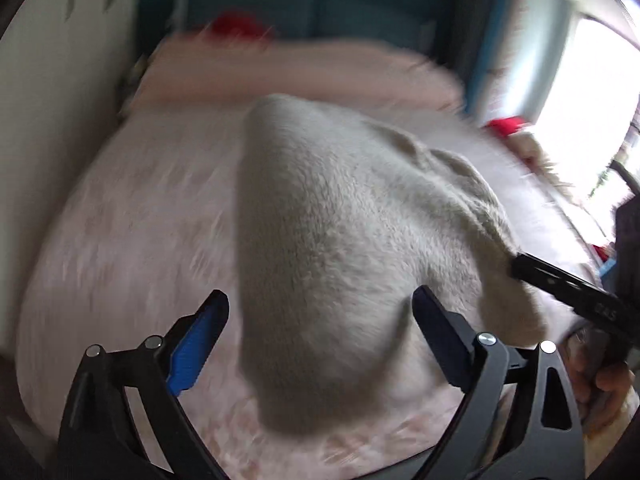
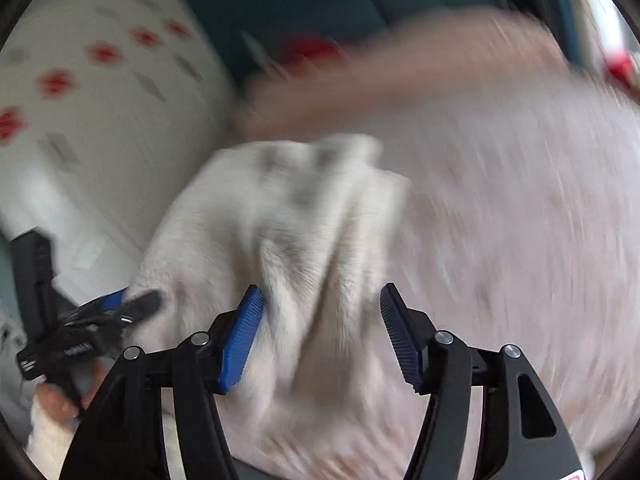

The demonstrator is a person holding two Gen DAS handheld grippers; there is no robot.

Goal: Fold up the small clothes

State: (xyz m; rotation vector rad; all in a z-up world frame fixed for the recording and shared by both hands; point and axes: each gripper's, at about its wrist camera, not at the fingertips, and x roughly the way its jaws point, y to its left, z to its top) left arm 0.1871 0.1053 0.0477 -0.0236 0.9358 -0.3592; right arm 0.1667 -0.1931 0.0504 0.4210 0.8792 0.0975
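Observation:
A cream fleecy garment (image 1: 340, 220) lies bunched on a pink bed cover (image 1: 132, 240). My left gripper (image 1: 320, 304) hangs over its near end with the fingers spread wide; the blue pad (image 1: 196, 344) stands clear of the cloth. From the right, a black finger (image 1: 560, 282) of the right gripper reaches the garment's edge, with a hand behind it. In the right wrist view the same garment (image 2: 280, 220) runs between the fingers of my right gripper (image 2: 320, 292), which stand apart and do not pinch it. The left gripper (image 2: 136, 300) sits at the garment's left edge.
A folded pink blanket (image 1: 280, 76) lies across the far end of the bed before a teal headboard (image 1: 320, 0). A white surface with red and grey marks (image 2: 100, 92) runs along the left. A bright window (image 1: 592, 100) is at the right. Both views are motion-blurred.

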